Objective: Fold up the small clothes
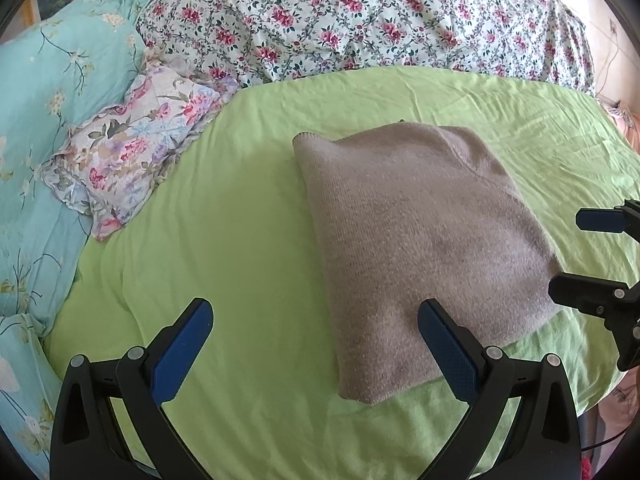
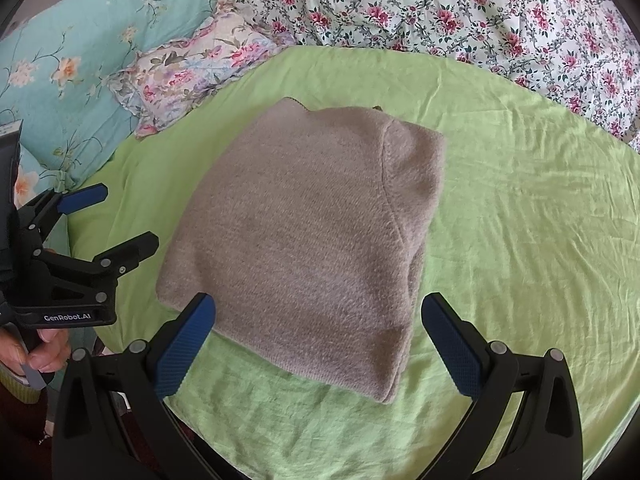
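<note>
A grey-brown knitted garment lies folded into a compact rectangle on the green sheet; it also shows in the right wrist view. My left gripper is open and empty, above the sheet just left of the garment's near edge, its right finger over that edge. My right gripper is open and empty, hovering over the garment's near edge. Each gripper shows in the other's view, the right one and the left one, flanking the garment.
A small floral pillow lies left of the garment. A turquoise floral quilt runs along the left. A white quilt with pink flowers is piled behind. The sheet's near edge drops off close to me.
</note>
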`<state>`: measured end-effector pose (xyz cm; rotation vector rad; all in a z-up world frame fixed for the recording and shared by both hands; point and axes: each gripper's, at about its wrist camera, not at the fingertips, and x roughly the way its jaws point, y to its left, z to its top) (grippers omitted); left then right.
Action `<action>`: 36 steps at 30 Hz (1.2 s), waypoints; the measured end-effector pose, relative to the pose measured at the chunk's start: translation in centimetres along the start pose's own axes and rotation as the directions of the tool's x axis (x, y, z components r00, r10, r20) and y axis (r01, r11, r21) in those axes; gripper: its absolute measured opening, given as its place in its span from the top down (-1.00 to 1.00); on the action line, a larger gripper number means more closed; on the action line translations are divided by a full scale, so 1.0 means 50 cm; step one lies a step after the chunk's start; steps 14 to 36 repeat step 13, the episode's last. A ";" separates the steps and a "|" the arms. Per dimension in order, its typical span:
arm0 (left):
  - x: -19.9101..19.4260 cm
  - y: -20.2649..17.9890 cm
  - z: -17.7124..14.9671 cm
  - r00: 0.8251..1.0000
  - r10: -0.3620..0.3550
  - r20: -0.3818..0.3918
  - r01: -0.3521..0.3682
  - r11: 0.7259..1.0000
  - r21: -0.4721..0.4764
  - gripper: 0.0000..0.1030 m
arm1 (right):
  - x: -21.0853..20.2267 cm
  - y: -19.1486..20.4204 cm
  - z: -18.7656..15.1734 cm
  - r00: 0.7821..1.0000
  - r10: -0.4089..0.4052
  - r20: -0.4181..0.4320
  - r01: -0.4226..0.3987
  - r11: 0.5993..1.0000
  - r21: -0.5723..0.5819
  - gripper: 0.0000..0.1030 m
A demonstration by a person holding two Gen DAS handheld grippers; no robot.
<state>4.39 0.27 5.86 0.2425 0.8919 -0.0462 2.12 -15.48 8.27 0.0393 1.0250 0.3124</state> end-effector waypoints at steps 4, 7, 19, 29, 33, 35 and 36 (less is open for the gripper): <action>0.000 0.001 0.002 1.000 -0.001 0.000 0.001 1.000 0.000 -0.99 | 0.000 -0.009 0.007 1.000 0.002 0.003 -0.002 1.000 0.002 -0.99; 0.000 0.004 0.010 1.000 -0.003 0.008 0.004 1.000 -0.007 -0.99 | 0.003 -0.018 0.010 1.000 0.006 0.003 -0.006 1.000 0.009 -0.99; 0.002 0.004 0.019 1.000 0.002 0.010 -0.001 1.000 -0.018 -0.99 | 0.014 -0.028 0.015 1.000 0.019 -0.003 -0.019 1.000 0.018 -0.99; 0.002 0.004 0.019 1.000 0.002 0.010 -0.001 1.000 -0.018 -0.99 | 0.014 -0.028 0.015 1.000 0.019 -0.003 -0.019 1.000 0.018 -0.99; 0.002 0.004 0.019 1.000 0.002 0.010 -0.001 1.000 -0.018 -0.99 | 0.014 -0.028 0.015 1.000 0.019 -0.003 -0.019 1.000 0.018 -0.99; 0.002 0.004 0.019 1.000 0.002 0.010 -0.001 1.000 -0.018 -0.99 | 0.014 -0.028 0.015 1.000 0.019 -0.003 -0.019 1.000 0.018 -0.99; 0.002 0.004 0.019 1.000 0.002 0.010 -0.001 1.000 -0.018 -0.99 | 0.014 -0.028 0.015 1.000 0.019 -0.003 -0.019 1.000 0.018 -0.99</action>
